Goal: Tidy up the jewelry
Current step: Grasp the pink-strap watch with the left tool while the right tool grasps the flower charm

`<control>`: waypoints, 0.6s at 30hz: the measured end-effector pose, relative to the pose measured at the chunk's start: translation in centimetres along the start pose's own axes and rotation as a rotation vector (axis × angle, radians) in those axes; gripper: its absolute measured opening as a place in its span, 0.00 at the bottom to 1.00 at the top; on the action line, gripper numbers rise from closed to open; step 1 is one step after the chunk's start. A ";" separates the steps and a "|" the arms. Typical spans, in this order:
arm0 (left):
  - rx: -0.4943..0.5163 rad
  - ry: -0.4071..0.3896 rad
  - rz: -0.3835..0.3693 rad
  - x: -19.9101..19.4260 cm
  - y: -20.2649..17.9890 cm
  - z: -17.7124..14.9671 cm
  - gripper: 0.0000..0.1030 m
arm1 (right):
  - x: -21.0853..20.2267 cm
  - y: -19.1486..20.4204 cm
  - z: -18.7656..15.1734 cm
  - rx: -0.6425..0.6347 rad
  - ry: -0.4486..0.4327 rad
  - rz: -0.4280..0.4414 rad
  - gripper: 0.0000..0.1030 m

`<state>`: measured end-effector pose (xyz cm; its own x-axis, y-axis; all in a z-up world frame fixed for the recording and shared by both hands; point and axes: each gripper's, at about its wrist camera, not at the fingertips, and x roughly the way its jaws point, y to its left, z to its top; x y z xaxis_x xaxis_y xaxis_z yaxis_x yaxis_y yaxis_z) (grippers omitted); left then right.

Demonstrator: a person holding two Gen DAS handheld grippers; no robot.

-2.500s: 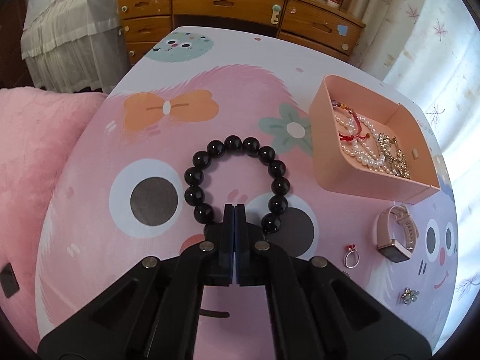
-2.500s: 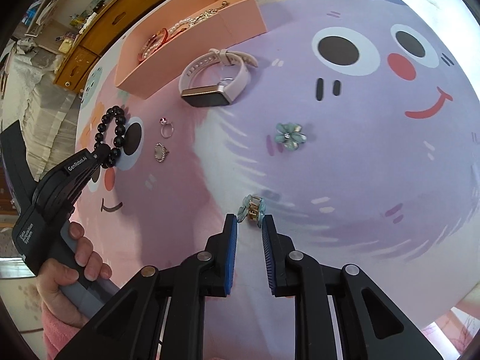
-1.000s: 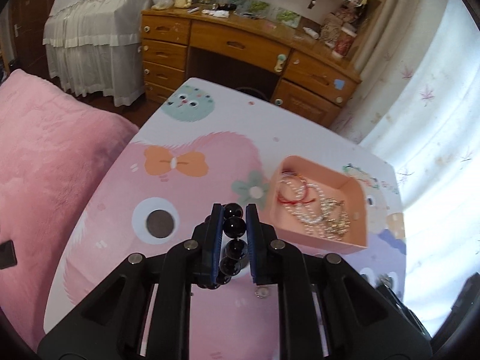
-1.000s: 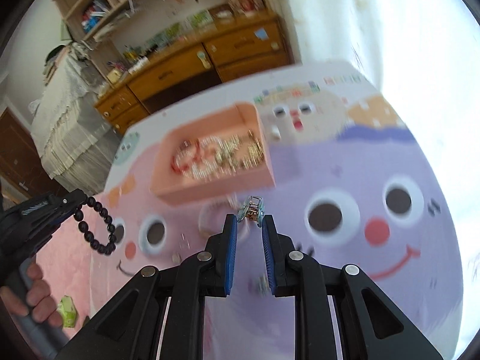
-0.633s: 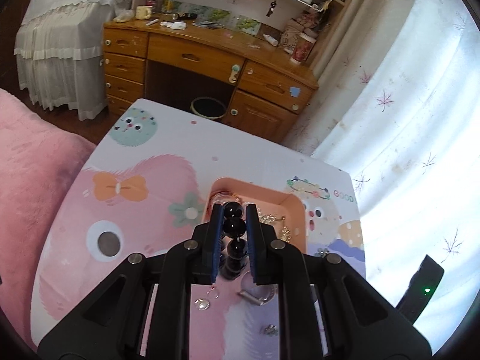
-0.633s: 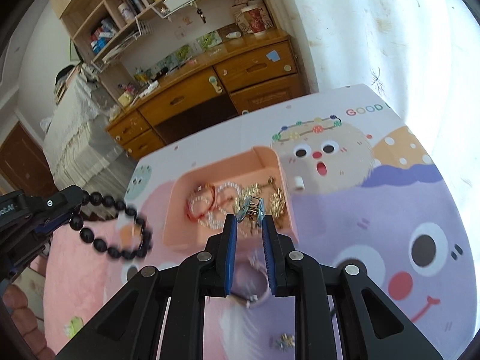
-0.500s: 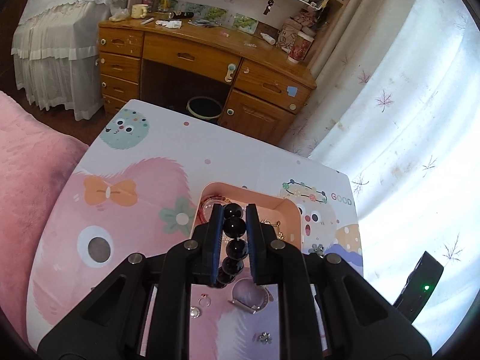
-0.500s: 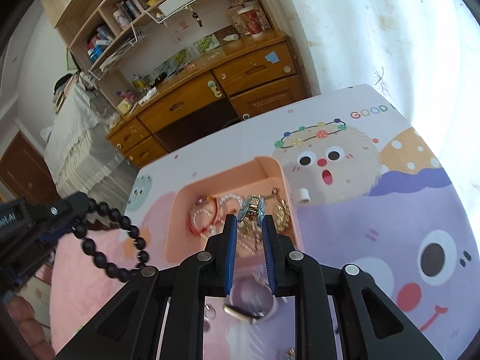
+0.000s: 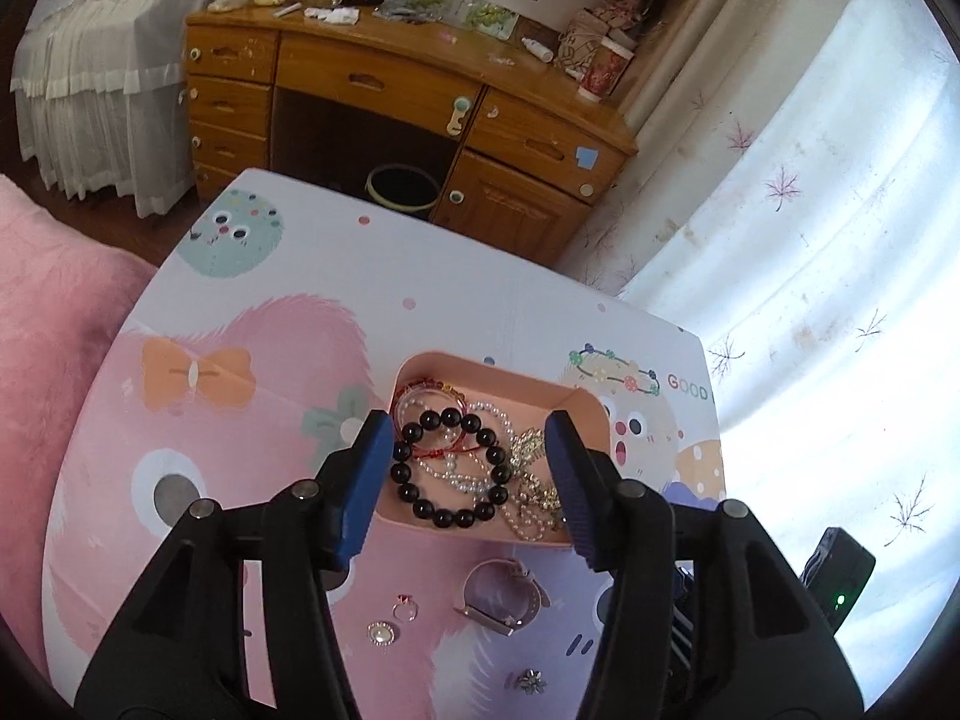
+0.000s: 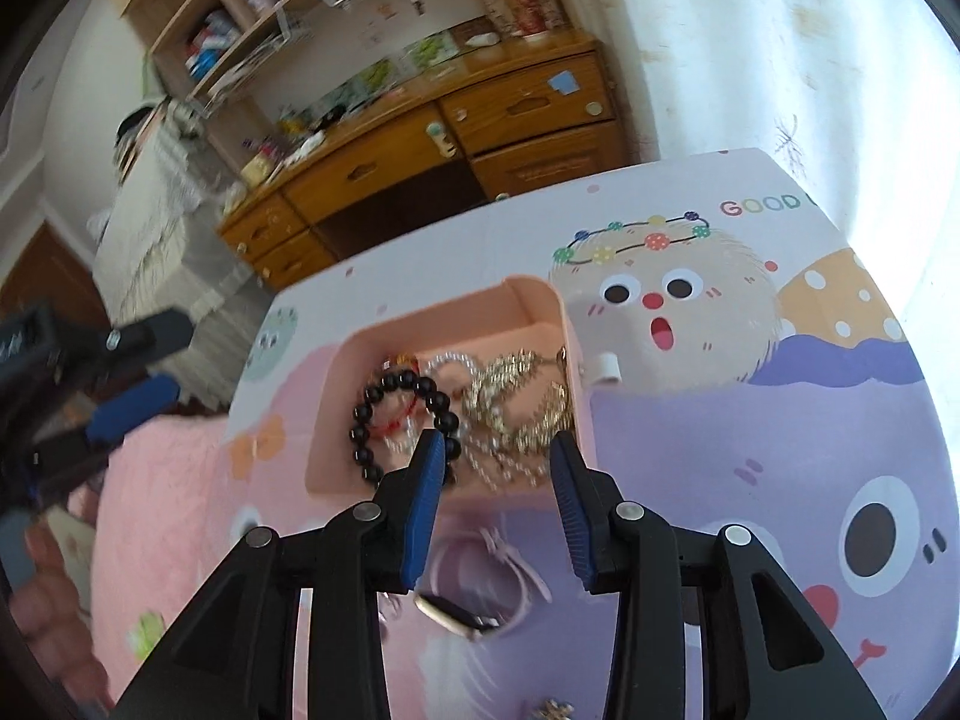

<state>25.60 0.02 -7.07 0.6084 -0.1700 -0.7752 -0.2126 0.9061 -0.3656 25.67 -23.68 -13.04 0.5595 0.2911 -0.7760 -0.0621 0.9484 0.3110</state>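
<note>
Cartoon-print table (image 9: 492, 312) is carrying a pink tray (image 9: 480, 369), its long axis running left-right. Black bead bracelet (image 9: 449, 468) is lying flat inside, left half, over pearls. Left gripper (image 9: 468, 471) and right gripper (image 10: 498, 474) are both hovering above, jaws just opening, nothing between them.

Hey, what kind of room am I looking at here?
Most likely a bedroom. A wooden desk with drawers stands behind the cartoon-print table, a frilly white bedspread hangs at the left, and sheer patterned curtains cover the window.
</note>
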 end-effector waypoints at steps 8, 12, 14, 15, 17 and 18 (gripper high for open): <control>-0.001 0.118 0.030 1.0 0.8 -5.1 0.50 | -3.0 -1.4 -4.0 -0.163 -0.025 -0.033 0.62; -0.009 0.203 0.020 1.7 0.9 -8.4 0.50 | -4.6 -2.0 -6.5 -0.281 -0.024 -0.069 0.74; 0.000 0.239 0.017 2.1 0.9 -9.9 0.52 | -5.4 -1.9 -7.7 -0.364 -0.019 -0.082 0.80; 0.012 0.249 0.021 2.2 0.7 -10.6 0.53 | -5.7 -1.8 -8.6 -0.417 -0.019 -0.085 0.82; 0.061 0.264 0.035 2.6 0.2 -11.8 0.55 | -6.4 -1.7 -10.2 -0.490 -0.018 -0.078 0.85; 0.081 0.268 0.035 2.8 -0.1 -12.2 0.58 | -6.5 -1.6 -11.0 -0.525 -0.009 -0.066 0.85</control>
<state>17.97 -5.25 -15.48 0.3755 -0.2249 -0.8991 -0.1613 0.9394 -0.3024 13.01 -25.72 -14.54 0.5834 0.2298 -0.7790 -0.4306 0.9007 -0.0568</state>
